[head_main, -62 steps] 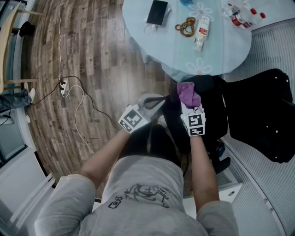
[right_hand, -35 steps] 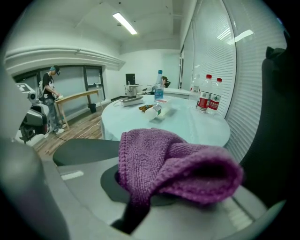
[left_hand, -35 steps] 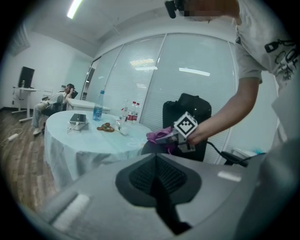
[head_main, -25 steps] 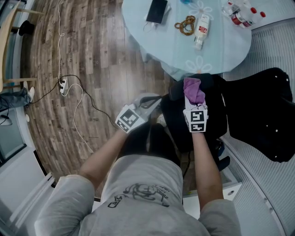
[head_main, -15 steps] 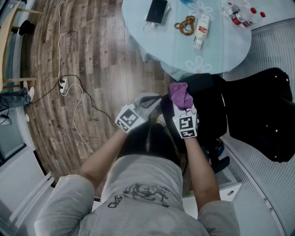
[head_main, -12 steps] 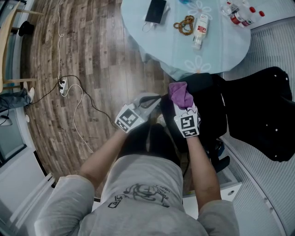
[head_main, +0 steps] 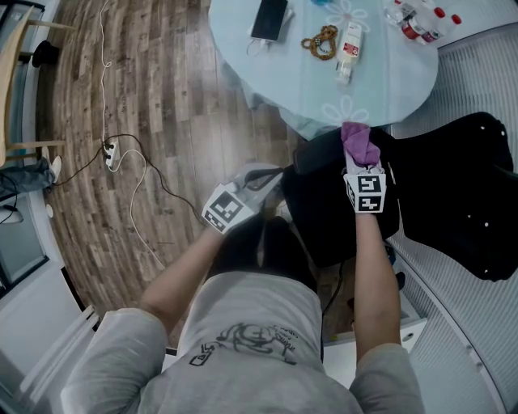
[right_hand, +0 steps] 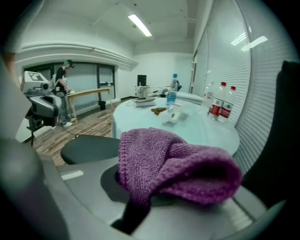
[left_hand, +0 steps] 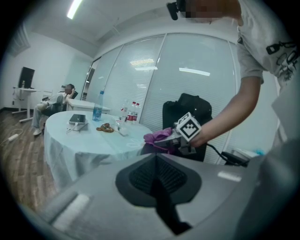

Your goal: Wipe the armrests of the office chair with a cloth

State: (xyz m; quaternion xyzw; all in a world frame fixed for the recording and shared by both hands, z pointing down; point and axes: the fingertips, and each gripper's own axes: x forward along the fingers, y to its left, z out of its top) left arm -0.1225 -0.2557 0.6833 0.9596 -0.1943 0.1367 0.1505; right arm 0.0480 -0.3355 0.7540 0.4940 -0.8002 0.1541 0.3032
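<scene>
The black office chair (head_main: pixel 336 214) stands below me against the round table. One dark armrest pad (head_main: pixel 312 158) shows at the chair's near-left corner, and also as a pad (right_hand: pixel 89 147) in the right gripper view. My right gripper (head_main: pixel 360 166) is shut on a bunched purple cloth (head_main: pixel 358 143) over the chair's far side, to the right of that pad. In its own view the cloth (right_hand: pixel 173 166) drapes over the jaws and hides their tips. My left gripper (head_main: pixel 269 174) hangs shut on nothing, just left of the chair; from it I see the cloth (left_hand: pixel 159 139).
A round table (head_main: pixel 380 81) with a pale blue cover holds a phone (head_main: pixel 268 18), a string of beads (head_main: pixel 321 42), a white tube (head_main: pixel 347 47) and water bottles (head_main: pixel 409 23). A power strip (head_main: pixel 111 152) and cable lie on the wood floor. The chair's backrest (head_main: pixel 461 202) fills the right.
My right gripper has carried the purple cloth to the right and away from me, from the chair's left side toward the table edge. The left gripper has stayed put.
</scene>
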